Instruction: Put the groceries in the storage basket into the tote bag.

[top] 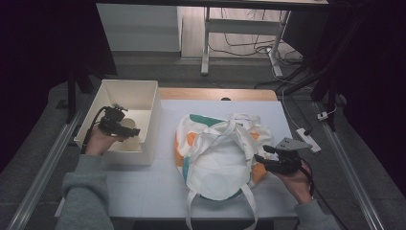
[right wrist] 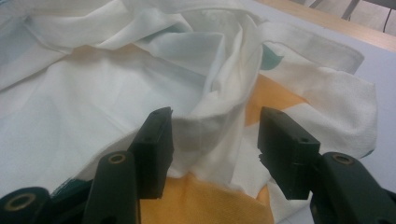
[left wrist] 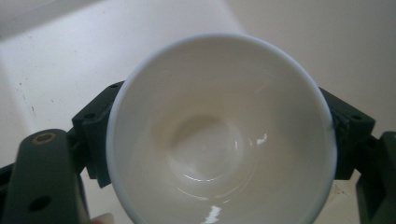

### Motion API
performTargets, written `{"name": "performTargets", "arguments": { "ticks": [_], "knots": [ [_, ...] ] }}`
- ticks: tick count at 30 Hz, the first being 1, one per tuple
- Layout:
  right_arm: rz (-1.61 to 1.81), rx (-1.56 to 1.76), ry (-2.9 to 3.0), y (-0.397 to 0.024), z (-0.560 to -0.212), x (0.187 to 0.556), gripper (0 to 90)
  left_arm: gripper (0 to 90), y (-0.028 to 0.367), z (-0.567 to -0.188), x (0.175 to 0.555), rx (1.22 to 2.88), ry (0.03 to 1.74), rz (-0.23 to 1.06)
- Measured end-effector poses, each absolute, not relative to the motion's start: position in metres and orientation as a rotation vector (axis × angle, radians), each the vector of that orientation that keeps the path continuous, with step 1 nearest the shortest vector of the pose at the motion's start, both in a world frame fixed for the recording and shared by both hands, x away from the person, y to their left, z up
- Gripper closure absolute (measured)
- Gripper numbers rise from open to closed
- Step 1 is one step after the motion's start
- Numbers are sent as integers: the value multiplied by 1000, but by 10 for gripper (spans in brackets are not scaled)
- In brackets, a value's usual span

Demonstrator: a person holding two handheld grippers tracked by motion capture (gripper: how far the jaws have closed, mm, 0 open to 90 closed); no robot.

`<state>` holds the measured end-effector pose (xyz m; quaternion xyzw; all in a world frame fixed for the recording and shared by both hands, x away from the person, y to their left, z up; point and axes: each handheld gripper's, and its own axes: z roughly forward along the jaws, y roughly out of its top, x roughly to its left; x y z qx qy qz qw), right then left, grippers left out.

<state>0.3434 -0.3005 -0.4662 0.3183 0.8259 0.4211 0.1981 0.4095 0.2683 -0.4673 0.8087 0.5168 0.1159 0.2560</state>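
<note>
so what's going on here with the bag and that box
A person works at a table with a gripper in each hand. The left gripper is inside the white box, its jaws on either side of a white bowl, apparently gripping it. The right gripper sits at the edge of the white tote bag with orange and green print, jaws standing apart with a fold of the fabric between them, not pinched.

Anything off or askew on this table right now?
Nothing spilled or broken. The cloth bag lies rumpled mid-table, straps loose, one hanging over the near edge. The left gripper has a white bowl between its jaws inside the white bin; bowl looks intact.
</note>
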Motion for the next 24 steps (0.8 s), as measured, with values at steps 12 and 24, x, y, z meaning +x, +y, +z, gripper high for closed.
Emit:
{"name": "performTargets", "arguments": {
  "ticks": [12, 24],
  "knots": [
    [1174, 893, 2305, -302, -465, 343, 454, 195, 275, -464, 407, 2162, 1412, 331],
    [1169, 901, 2300, -302, -465, 343, 454, 194, 276, -445, 396, 2097, 1373, 397]
  ]
}}
